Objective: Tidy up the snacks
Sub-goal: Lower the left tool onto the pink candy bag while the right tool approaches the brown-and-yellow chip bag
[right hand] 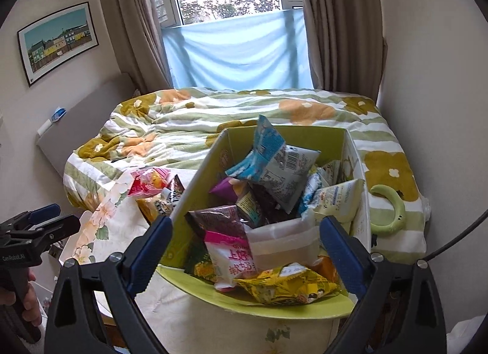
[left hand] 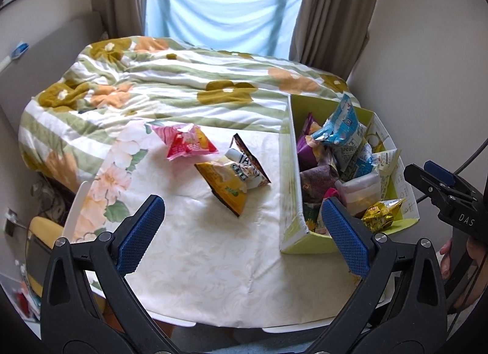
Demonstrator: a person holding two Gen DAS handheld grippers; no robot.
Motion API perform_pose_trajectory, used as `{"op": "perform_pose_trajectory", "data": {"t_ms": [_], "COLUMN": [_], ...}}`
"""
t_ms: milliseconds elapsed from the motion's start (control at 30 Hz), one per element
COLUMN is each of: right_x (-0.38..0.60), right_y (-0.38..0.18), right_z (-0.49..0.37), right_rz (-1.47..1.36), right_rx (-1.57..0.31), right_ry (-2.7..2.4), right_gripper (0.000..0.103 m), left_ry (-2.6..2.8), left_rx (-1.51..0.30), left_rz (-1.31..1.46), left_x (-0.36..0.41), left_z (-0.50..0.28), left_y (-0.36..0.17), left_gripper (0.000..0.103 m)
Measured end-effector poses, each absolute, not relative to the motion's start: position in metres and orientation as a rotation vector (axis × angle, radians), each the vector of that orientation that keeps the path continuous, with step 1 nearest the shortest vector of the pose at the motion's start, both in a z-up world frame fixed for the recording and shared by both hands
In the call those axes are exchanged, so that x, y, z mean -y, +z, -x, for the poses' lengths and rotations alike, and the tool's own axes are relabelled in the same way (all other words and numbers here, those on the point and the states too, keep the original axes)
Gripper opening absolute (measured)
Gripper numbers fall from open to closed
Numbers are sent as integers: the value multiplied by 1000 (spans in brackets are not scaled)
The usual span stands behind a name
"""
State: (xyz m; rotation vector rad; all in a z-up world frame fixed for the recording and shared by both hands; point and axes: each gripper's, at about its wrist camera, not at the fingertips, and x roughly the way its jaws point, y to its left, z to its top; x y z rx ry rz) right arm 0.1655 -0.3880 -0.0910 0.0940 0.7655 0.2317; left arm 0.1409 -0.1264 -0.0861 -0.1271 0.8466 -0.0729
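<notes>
The green cardboard box (right hand: 201, 171), crammed with crinkled snack packets (right hand: 274, 165), stands on the cloth-covered table (left hand: 198, 247) directly below the right gripper (right hand: 245, 250), whose jaws are spread wide, gripping nothing, as are the left gripper's (left hand: 242, 226).

The desk (left hand: 198, 262) wears a cream cloth with a faint woven leaf pattern and a soft satin sheen. Beyond it, the bed's quilt (left hand: 170, 79) is matt, rumpled cotton-like fabric. The box (right hand: 198, 177) is smooth card, matt green inside. The snack packets in it (right hand: 274, 165) are glossy, crinkled plastic film, the yellow one (right hand: 286, 287) at the near edge shining like foil; a clear wrapper (right hand: 283, 244) beside it looks frosted. On the desk, the pink packet (left hand: 187, 142) and the yellow-brown packet (left hand: 228, 184) are glossy film too. Each gripper (left hand: 241, 232) has matt black plastic arms, blue finely textured rubbery pads (left hand: 138, 232) and bright metal rivets.
</notes>
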Motion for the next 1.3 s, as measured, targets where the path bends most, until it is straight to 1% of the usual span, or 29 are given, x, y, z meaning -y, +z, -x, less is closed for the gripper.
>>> {"op": "perform_pose_trajectory", "data": {"t_ms": [167,333,533,700,967,1300], "right_x": [353,316,269,233,181,162], "right_y": [-78,-75,-80,-89,-115,-164], "right_z": [-168,-176,-190,-207,-239,-271], "right_rz": [-108,-114,-156,-204,-216,-281], "right_rx": [-743,-749,-768,-793,-838,-913], "right_ry": [287,297,226,141,-6,-196], "right_gripper": [96,96,96,96,96,96], "left_ry": [-45,-67,-144,-226,-347,-449], "left_rx": [-827,-821,-839,-902,-1014,-1206], "left_rz": [152,163,195,184,245,432], "left_x": [88,47,-8,-43,-75,-70], "left_z": [-138,-152,-188,-235,-310,-394], "left_y": [-81,-79,-79,-91,-132,-228], "left_gripper": [102,102,102,102,102,102]}}
